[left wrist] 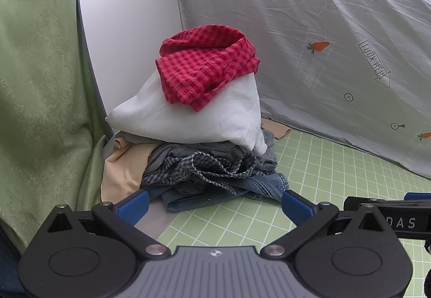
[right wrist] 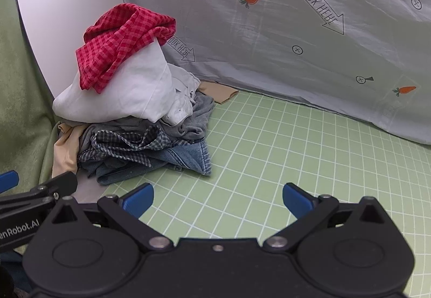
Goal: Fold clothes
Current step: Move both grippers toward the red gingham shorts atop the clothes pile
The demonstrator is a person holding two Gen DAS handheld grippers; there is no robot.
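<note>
A pile of clothes (left wrist: 199, 131) sits on the green grid mat (left wrist: 336, 176) that covers the bench, pushed into the far left corner against a white panel (left wrist: 126, 28) and beside a green curtain (left wrist: 40, 82). On top lies a red checked cloth (left wrist: 207, 63), draped over a white garment (left wrist: 188, 115). Under these are a grey garment (right wrist: 194, 115), a dark checked shirt (left wrist: 204, 166), blue jeans (left wrist: 264, 185) at the bottom front and a beige piece (left wrist: 121, 168) spilling out toward the left edge.

The left gripper (left wrist: 215, 206) hovers just in front of the pile, its jaws spread wide with nothing between them; the near hem of the jeans lies just beyond the blue fingertips (left wrist: 134, 203), roughly centred in the gap. The right gripper (right wrist: 218, 198) has its jaws equally far apart and empty, over bare mat, with the pile ahead and off to its left, near but not touching. Each gripper shows at the edge of the other's view, side by side.

A grey sheet (right wrist: 296, 28) printed with carrots and "LOOK HERE" arrows hangs along the far edge of the bench.
</note>
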